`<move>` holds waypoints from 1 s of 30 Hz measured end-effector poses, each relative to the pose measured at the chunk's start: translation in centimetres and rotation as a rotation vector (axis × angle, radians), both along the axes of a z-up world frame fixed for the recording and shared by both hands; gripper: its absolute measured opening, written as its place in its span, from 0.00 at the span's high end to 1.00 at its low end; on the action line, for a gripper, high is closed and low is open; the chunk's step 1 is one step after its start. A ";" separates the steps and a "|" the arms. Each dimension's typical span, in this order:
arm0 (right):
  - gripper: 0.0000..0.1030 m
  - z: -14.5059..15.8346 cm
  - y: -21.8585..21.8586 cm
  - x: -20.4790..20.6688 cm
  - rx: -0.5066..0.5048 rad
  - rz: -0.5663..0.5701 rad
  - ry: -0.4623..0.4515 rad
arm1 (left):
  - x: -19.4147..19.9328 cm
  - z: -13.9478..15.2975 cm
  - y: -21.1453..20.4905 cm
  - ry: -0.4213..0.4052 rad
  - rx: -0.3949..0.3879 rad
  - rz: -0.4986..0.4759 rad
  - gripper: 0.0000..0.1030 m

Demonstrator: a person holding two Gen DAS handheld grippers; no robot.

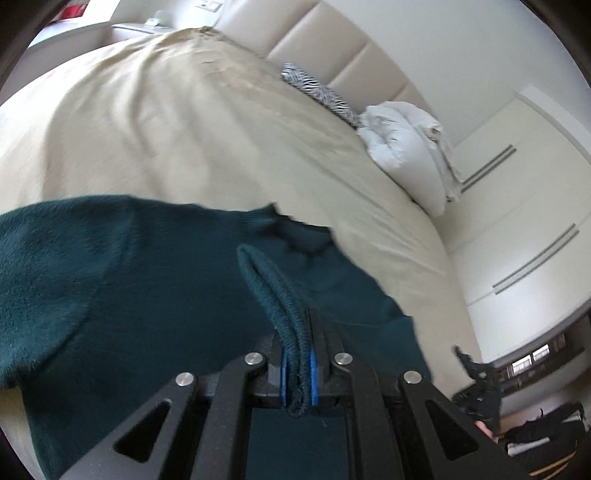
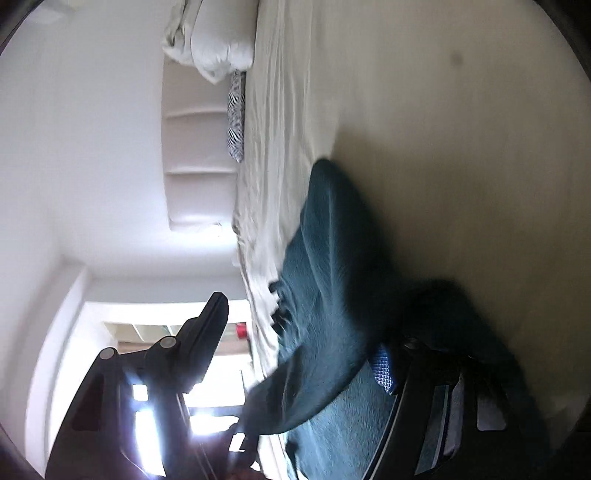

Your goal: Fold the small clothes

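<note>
Ribbing of a dark teal garment (image 1: 155, 280) sits clamped between the blue pads of the left gripper (image 1: 298, 373), whose jaws are drawn tight on a doubled fold of the hem or cuff. From that pinch the fleecy cloth spreads away to the left and ahead, lying on the bed (image 1: 177, 125) near its close edge. The right gripper (image 2: 303, 354) is seen tilted on its side; its jaws stand wide apart, one black finger raised against the bright window (image 2: 207, 373), the other low with its blue pad beside the teal fabric, part of which lies between the two fingers without being pinched. In the left wrist view that same gripper shows small at the lower right, off the side of the mattress.

The bed is covered with a beige sheet (image 1: 229, 173), lightly creased, smoother toward the middle. Farther along its right side lies a white bundled duvet or pillow (image 1: 402, 147), and just beyond that a zebra-striped cushion (image 1: 321, 94), both against the padded cream headboard (image 1: 332, 48). Behind the headboard the wall is plain white. To the right stand cream wardrobe doors (image 1: 528, 206) with long metal bar handles. At the far left corner a pale nightstand (image 1: 129, 31) meets the bed, with something red above it, too blurred to identify.
</note>
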State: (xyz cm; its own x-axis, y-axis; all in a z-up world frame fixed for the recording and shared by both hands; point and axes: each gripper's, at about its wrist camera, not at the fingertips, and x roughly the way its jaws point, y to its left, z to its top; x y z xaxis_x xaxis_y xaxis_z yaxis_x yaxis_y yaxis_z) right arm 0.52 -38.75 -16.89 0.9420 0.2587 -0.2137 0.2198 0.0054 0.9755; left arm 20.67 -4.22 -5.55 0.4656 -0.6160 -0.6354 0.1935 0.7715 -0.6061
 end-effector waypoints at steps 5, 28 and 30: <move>0.36 -0.8 -0.2 -0.5 -0.017 -0.023 -0.036 | 0.2 -2.6 0.3 0.024 0.033 0.008 0.91; 0.40 6.1 -1.1 -4.4 -0.239 0.139 0.190 | -2.2 -4.2 0.5 0.002 0.135 0.011 0.68; 0.40 6.3 -1.4 -1.9 -0.246 0.204 0.181 | -1.7 -4.3 0.9 0.006 0.110 0.024 0.69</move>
